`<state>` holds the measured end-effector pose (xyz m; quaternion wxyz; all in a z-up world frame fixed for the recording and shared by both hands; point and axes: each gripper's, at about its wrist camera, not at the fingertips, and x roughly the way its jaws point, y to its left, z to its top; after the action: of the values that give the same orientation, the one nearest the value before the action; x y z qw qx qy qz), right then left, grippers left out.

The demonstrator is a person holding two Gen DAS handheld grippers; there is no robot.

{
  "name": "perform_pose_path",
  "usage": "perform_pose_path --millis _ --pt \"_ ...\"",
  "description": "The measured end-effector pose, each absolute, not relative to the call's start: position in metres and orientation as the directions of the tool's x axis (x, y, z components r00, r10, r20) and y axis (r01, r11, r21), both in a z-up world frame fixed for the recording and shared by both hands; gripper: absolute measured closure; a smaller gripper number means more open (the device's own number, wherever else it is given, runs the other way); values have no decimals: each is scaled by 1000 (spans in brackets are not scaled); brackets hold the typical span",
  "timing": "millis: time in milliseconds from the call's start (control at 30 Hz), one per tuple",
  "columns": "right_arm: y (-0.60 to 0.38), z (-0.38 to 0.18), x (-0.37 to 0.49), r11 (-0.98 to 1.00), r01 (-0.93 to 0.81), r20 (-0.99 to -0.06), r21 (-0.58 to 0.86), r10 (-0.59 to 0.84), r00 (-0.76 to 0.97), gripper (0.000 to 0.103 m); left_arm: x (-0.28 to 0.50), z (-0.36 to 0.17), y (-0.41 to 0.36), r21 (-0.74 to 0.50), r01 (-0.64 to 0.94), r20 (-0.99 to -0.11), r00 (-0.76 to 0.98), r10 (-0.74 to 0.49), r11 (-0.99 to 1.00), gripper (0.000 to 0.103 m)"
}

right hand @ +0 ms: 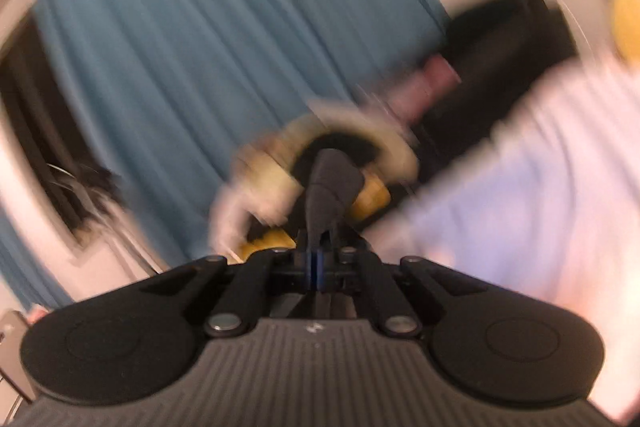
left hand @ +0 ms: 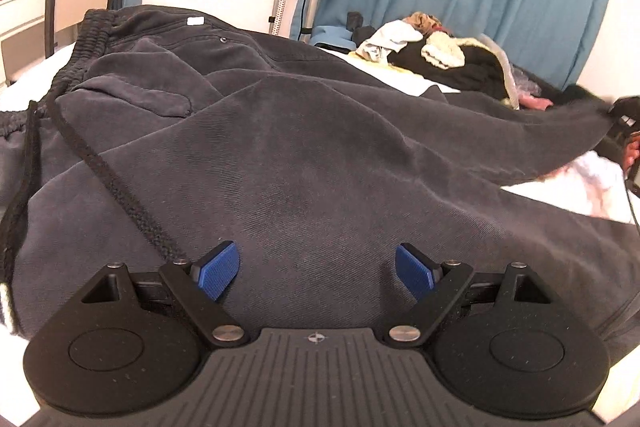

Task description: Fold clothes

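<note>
Right tool (right hand: 316, 267) pinching trousers (right hand: 334, 183) (hem), lifted ahead

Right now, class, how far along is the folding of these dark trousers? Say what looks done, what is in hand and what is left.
Done: the dark trousers are laid out on the bed, waistband at the far end. In hand: the right claw is shut on a tip of dark fabric; the left claw hovers open over the cloth. Left: no neat fold shows yet, and the pile of clothes waits.

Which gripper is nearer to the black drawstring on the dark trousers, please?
Left. The left gripper hovers open right beside the drawstring; the right gripper pinches the trousers at their far end.
</note>
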<state>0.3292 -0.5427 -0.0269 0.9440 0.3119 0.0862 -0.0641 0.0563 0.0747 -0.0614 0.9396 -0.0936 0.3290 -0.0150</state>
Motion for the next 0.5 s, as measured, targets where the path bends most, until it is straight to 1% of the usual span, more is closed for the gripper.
perform_pose_path --millis 33,100,133,167,200,267,300,333,400,433,467,500 --pt "-540 -19 314 804 169 -161 570 -93 983 100 54 -59 77 -197 -33 -611 786 -96 980 15" --pt "-546 -30 281 750 266 -189 606 -189 964 99 50 -55 80 -216 -32 -598 794 -106 976 15" --pt "-550 -45 268 715 336 -242 614 -235 941 99 47 -53 81 -222 -32 -591 800 -108 975 15" --pt "-556 -67 257 669 421 -334 613 -264 905 99 44 -51 83 -227 -34 -586 803 -109 973 15" --pt "-564 -91 248 614 484 -423 624 -256 870 99 42 -49 84 -236 -36 -583 805 -112 971 15" --pt "-580 -146 230 509 563 -552 651 -191 812 99 38 -47 87 -250 -34 -579 806 -121 968 15" --pt "-584 -159 222 519 525 -525 675 -163 836 102 37 -47 88 -255 -37 -579 806 -122 966 15" --pt "-587 -159 219 557 496 -504 667 -153 850 101 36 -47 88 -259 -39 -579 806 -123 965 15" --pt "-581 -144 221 645 487 -510 590 -170 843 98 36 -47 89 -268 -44 -582 803 -125 962 15" --pt "-578 -138 221 674 483 -508 558 -183 842 98 36 -45 88 -267 -46 -579 806 -122 962 15" --pt "-576 -134 216 677 478 -488 559 -197 850 98 36 -44 88 -266 -48 -575 810 -118 963 15" --pt "-574 -130 207 667 466 -447 581 -218 868 98 36 -43 88 -265 -52 -572 812 -114 963 15"
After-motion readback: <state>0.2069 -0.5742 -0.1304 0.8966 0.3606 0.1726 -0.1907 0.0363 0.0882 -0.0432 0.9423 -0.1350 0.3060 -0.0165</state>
